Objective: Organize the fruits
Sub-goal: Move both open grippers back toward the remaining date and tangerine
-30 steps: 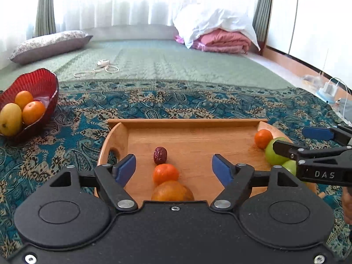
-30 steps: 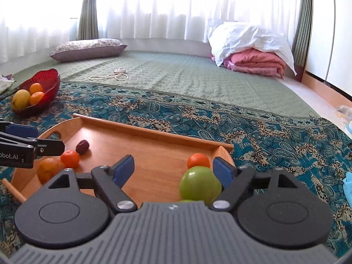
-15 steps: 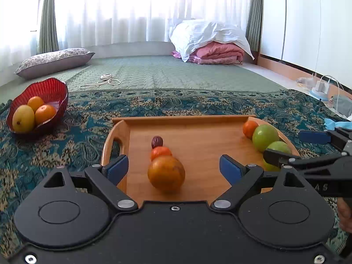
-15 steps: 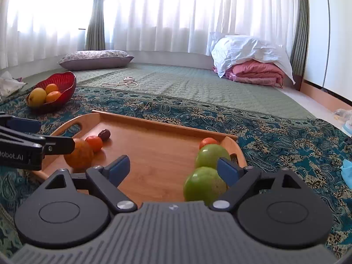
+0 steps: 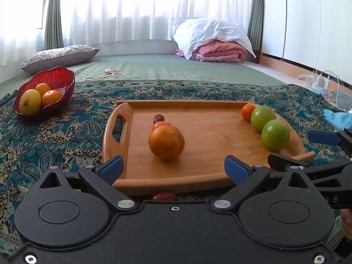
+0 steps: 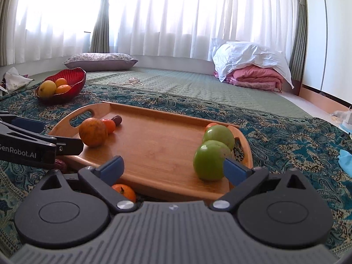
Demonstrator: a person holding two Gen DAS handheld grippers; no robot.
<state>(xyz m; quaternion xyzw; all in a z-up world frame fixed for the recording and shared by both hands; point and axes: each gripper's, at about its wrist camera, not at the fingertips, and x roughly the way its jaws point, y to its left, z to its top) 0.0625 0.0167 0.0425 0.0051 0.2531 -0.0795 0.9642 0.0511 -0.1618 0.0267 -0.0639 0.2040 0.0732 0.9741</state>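
**Loose fruit lies below both claws at tray's near edge**

A small orange [image 6: 123, 191] sits off the wooden tray [image 6: 167, 132], under the wide-open right gripper [image 6: 173, 168]; a red date [image 5: 164, 196] lies beneath the equally wide, empty left gripper [image 5: 173, 167]. Neither fruit has a clear long axis. Patterned blanket [image 5: 55, 136], curtained bedroom beyond.

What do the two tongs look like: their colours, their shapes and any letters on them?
Both are alike: black plastic arms with silver screws and blue pads at the tips, above two round black housings. The left tongs have a smooth black body and, seen from the right camera, white letters "GenRobot.AI". The right tongs have a ribbed grey body.
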